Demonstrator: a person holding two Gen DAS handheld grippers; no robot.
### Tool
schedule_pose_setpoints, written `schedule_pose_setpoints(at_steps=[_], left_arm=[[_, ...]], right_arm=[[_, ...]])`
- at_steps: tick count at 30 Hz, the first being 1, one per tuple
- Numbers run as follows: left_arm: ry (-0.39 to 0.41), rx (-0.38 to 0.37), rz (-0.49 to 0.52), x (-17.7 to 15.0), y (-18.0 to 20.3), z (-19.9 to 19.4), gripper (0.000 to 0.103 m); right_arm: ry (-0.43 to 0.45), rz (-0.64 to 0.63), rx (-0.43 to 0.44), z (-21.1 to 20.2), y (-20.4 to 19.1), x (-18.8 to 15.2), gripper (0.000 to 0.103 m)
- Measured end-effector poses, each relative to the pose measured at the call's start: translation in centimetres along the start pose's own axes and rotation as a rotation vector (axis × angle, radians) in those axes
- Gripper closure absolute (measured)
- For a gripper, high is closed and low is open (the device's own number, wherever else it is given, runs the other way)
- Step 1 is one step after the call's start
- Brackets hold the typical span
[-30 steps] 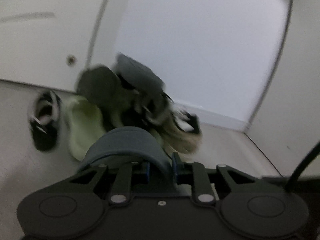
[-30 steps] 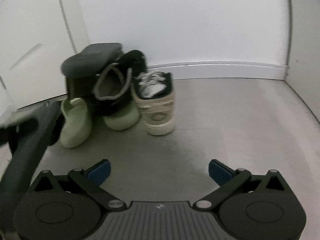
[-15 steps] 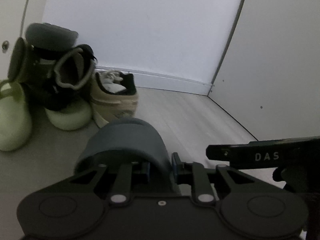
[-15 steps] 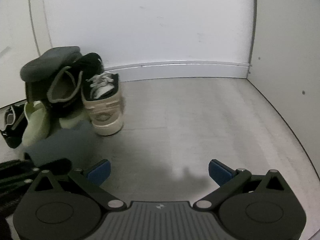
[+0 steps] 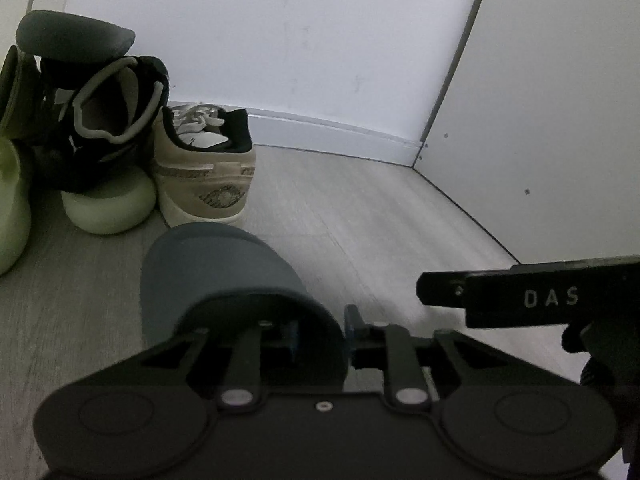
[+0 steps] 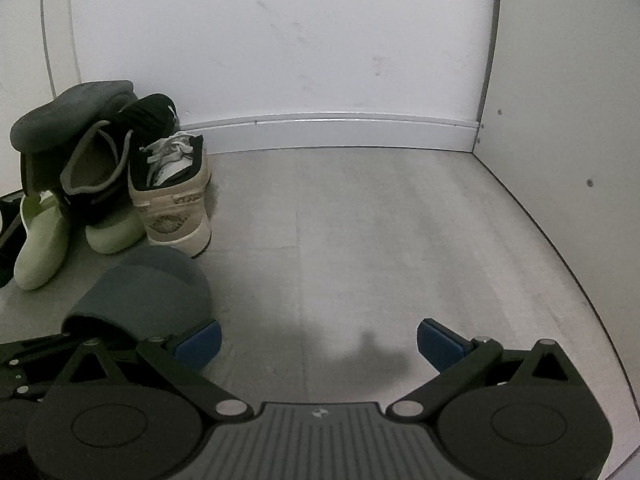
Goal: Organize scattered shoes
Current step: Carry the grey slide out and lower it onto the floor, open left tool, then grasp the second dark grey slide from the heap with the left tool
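Note:
A grey-blue slipper (image 5: pixel 216 272) lies on the floor just in front of a beige sneaker (image 5: pixel 204 176). My left gripper (image 5: pixel 322 330) has its jaws opening around the slipper's rear upper edge; the edge still stands between the pads, which no longer squeeze it. The right wrist view shows the same slipper (image 6: pixel 152 288) at lower left, beside the left finger of my right gripper (image 6: pixel 318 340), which is open with nothing in it. A matching grey slipper (image 5: pixel 72 38) sits on top of the shoe pile.
The pile at the left wall holds a black high sneaker (image 5: pixel 108 128) on a pale green sole, a green clog (image 5: pixel 12 208) and a black shoe (image 6: pixel 6 216). White walls (image 6: pixel 320 40) and a side panel (image 6: pixel 568 120) enclose the grey floor (image 6: pixel 380 220).
The left gripper swung right, away from the pile, and came down with the slipper, which now rests on the floor. Its jaws stand slightly wider. The right view turned right.

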State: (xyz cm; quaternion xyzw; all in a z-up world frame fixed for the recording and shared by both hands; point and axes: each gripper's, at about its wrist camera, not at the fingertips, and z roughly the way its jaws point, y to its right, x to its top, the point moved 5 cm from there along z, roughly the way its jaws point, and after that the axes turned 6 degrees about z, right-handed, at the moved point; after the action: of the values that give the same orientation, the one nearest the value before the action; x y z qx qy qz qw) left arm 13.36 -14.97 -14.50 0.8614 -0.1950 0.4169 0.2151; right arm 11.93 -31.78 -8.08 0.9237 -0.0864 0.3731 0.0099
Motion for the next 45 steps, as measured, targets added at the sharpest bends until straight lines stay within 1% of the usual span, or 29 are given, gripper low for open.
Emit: schedule_pose_setpoints(at_steps=[2, 3, 4, 5, 7, 9, 11, 13, 15, 18, 20, 22, 24, 26, 28, 31, 35, 41, 42, 44, 45], left_arm=[[-0.009, -0.016, -0.009, 0.2, -0.2, -0.3, 0.049], [-0.010, -0.019, -0.011, 0.3, -0.2, -0.5, 0.037], [-0.010, -0.012, -0.008, 0.3, -0.3, -1.0, 0.033], [-0.010, -0.014, -0.006, 0.3, -0.4, -1.4, 0.032], [-0.012, -0.025, -0.008, 0.2, -0.9, -2.6, 0.027], [-0.019, -0.027, -0.016, 0.0, -1.5, -3.5, 0.026], [-0.027, -0.054, -0.033, -0.2, -2.3, -4.8, 0.026], [-0.016, -0.051, -0.048, 0.0, -2.9, -5.9, 0.026], [0.007, -0.031, -0.065, 0.7, -3.7, -7.0, 0.026], [0.071, -0.021, -0.129, 2.7, -5.6, -8.5, 0.025], [0.137, 0.020, -0.167, 4.6, -7.5, -9.3, 0.024], [0.196, 0.068, -0.203, 6.1, -9.5, -9.8, 0.020], [0.239, 0.114, -0.236, 7.5, -11.3, -9.9, 0.019], [0.289, 0.161, -0.285, 8.9, -13.6, -9.7, 0.018], [0.325, 0.183, -0.341, 9.8, -15.5, -9.4, 0.018], [0.366, 0.190, -0.424, 10.6, -17.7, -8.9, 0.018], [0.405, 0.171, -0.505, 11.8, -19.3, -8.0, 0.017], [0.410, 0.103, -0.609, 12.6, -20.6, -6.7, 0.017], [0.401, 0.100, -0.622, 12.7, -20.7, -6.5, 0.021], [0.350, 0.107, -0.679, 12.8, -21.1, -5.5, 0.040], [0.346, 0.101, -0.709, 12.7, -21.3, -5.2, 0.054]], right_arm=[[-0.004, 0.004, 0.003, 0.0, 0.0, 0.0, 0.000], [-0.005, 0.006, 0.006, 0.1, 0.0, 0.0, 0.000], [-0.006, 0.008, 0.009, 0.1, -0.1, 0.0, 0.000], [-0.007, 0.011, 0.012, 0.1, -0.1, 0.0, 0.000], [-0.009, 0.015, 0.018, 0.1, -0.2, 0.1, 0.000], [-0.005, 0.013, 0.023, -0.1, -0.2, 0.2, 0.000], [-0.001, 0.011, 0.027, -0.2, -0.3, 0.3, 0.000], [-0.007, 0.029, 0.041, -0.1, -0.3, 0.4, 0.000], [-0.014, 0.046, 0.054, 0.1, -0.3, 0.5, 0.000], [-0.030, 0.083, 0.089, 0.3, -0.4, 0.5, 0.000], [-0.038, 0.090, 0.103, 0.5, -0.8, 0.5, 0.000], [-0.044, 0.088, 0.115, 0.7, -1.2, 0.5, 0.000], [-0.050, 0.083, 0.126, 0.9, -1.5, 0.4, 0.000], [-0.055, 0.077, 0.137, 1.1, -1.9, 0.3, 0.000], [-0.062, 0.072, 0.146, 1.3, -2.3, 0.2, 0.000], [-0.072, 0.066, 0.151, 1.6, -3.0, 0.1, 0.000], [-0.086, 0.059, 0.149, 2.1, -3.2, 0.0, 0.000], [-0.102, 0.059, 0.147, 2.9, -3.4, -0.2, 0.000], [-0.101, 0.059, 0.146, 3.1, -3.5, -0.1, 0.000], [-0.099, 0.056, 0.148, 3.3, -3.5, 0.0, 0.000], [-0.099, 0.057, 0.151, 3.4, -3.6, 0.1, 0.000]])
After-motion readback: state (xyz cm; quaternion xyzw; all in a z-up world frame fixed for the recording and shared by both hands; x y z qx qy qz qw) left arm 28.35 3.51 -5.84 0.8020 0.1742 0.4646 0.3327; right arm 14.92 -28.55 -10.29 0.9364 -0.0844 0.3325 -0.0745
